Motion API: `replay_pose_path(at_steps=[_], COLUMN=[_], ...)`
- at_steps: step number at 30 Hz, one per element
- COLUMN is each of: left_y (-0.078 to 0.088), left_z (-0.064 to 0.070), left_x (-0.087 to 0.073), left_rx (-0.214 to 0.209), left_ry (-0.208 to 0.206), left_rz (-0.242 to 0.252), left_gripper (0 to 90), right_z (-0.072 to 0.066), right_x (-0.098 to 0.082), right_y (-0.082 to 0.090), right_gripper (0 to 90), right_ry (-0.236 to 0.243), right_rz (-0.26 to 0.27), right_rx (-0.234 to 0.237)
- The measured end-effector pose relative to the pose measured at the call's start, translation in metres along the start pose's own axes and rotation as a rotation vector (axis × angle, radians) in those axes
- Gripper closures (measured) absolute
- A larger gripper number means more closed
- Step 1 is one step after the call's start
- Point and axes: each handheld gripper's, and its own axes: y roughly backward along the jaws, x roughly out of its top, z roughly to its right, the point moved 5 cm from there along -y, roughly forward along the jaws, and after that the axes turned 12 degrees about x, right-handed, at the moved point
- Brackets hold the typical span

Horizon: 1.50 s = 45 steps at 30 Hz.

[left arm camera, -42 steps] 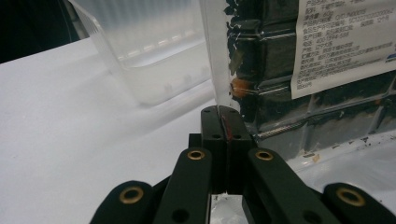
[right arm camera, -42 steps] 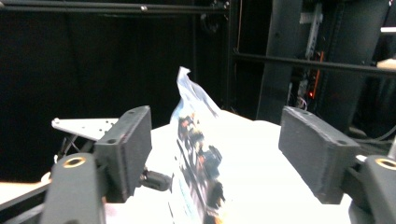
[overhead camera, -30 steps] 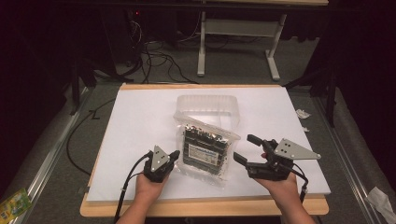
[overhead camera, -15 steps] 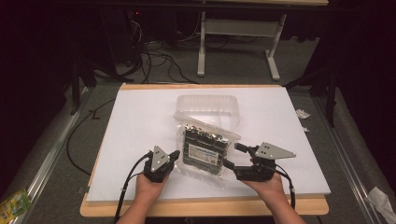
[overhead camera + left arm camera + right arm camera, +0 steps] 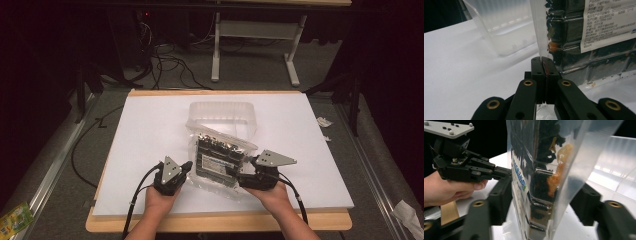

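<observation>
A clear plastic bag (image 5: 220, 159) of dark contents with a white label lies mid-table, its far end propped on a clear container (image 5: 225, 112). My left gripper (image 5: 189, 166) is shut on the bag's left edge; in the left gripper view the jaws (image 5: 541, 63) pinch the clear seam beside the label (image 5: 606, 25). My right gripper (image 5: 240, 173) sits at the bag's right edge. Its jaws have just been closing, and in the right gripper view they (image 5: 544, 195) straddle the bag (image 5: 536, 165) with a gap on the right side, so it is still open.
The white board (image 5: 145, 130) covers a wooden table with bare room left and right of the bag. The clear container (image 5: 504, 27) stands just behind the bag. Cables, a desk frame and dark floor lie beyond the far edge. The left gripper (image 5: 461, 167) and its hand face the right gripper's camera.
My right gripper has come left and down to the bag's right edge, and its jaws have narrowed around it. The left gripper and the bag have stayed put.
</observation>
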Motion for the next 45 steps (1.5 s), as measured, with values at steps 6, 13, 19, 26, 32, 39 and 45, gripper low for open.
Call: replay_pose_path(at_steps=[6, 13, 19, 26, 32, 39, 45], left_y=[0.000, -0.002, -0.004, 0.004, 0.015, 0.040, 0.051], left_z=[0.000, -0.001, -0.006, -0.017, -0.026, -0.031, -0.040], left_x=[0.000, -0.001, -0.004, -0.005, -0.003, -0.009, -0.016], left_rx=[-0.002, 0.003, 0.012, 0.028, 0.048, 0.058, 0.015], left_ry=[0.005, 0.013, 0.055, 0.098, 0.096, 0.022, 0.125], left_rz=[-0.001, -0.020, -0.054, -0.070, -0.086, -0.133, -0.096], left_gripper=[89.4, 88.9, 69.7, 51.8, 43.7, 37.7, 32.7], right_z=[-0.003, -0.008, -0.012, -0.014, -0.018, -0.016, -0.013], right_x=[0.003, 0.005, 0.006, 0.009, 0.016, 0.022, 0.028], right_y=[0.001, 0.002, 0.003, 0.006, 0.015, 0.029, 0.039], right_gripper=[55.5, 74.3, 75.7, 75.7, 75.8, 75.8, 75.7], right_ry=[0.012, -0.009, -0.024, -0.022, -0.001, 0.010, 0.036], right_rz=[0.008, 0.014, 0.014, 0.025, 0.041, 0.070, 0.087], right_rx=[-0.002, 0.091, 0.111, 0.113, 0.094, 0.059, 0.025])
